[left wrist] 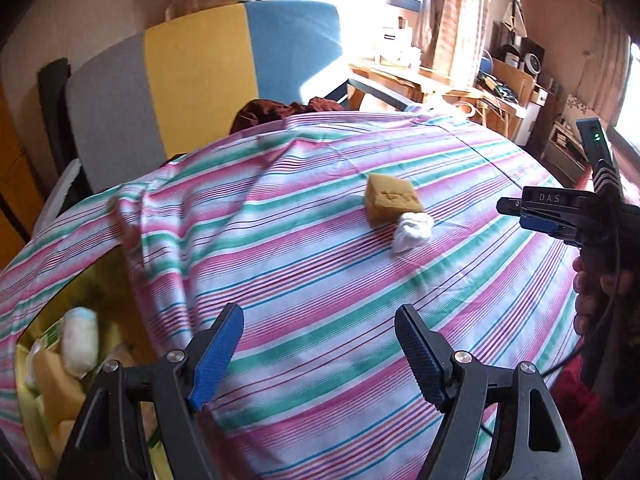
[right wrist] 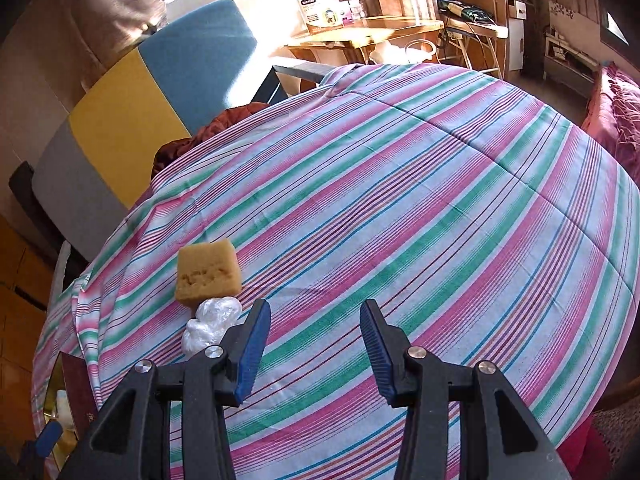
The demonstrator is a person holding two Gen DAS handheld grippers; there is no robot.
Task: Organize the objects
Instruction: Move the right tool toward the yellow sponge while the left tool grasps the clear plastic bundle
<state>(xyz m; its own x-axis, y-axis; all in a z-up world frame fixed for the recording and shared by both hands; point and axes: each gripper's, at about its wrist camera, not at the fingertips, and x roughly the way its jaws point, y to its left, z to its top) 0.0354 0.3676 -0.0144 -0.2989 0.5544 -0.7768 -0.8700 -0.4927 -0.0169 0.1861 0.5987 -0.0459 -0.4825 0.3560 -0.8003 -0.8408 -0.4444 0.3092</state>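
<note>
At the far left a yellow box (left wrist: 24,392) sat sunk into the striped cloth (left wrist: 320,280), open at the top. It held one white wad (left wrist: 82,340) and several pale tan blocks (left wrist: 56,388), too blurred to count.

The left gripper (left wrist: 320,356) hung over the cloth beside the box, its two blue ribbed pads well apart with nothing between them.

Further out on the cloth lay two loose things, touching: one tan sponge (left wrist: 393,199), a blocky, porous square with marks pressed into its top face, and one white crumpled plastic wad (left wrist: 412,231) just on its near side.

To the right a hand (left wrist: 592,292) held the right gripper (right wrist: 314,354) above the cloth. Its jaws stood partly open and empty, and the plastic wad (right wrist: 212,322) lay just left of its left pad.

The cloth was thin cotton with pink, green and white stripes, creased near the box. Behind it stood one chair (left wrist: 200,80) with grey, yellow and blue panels.
</note>
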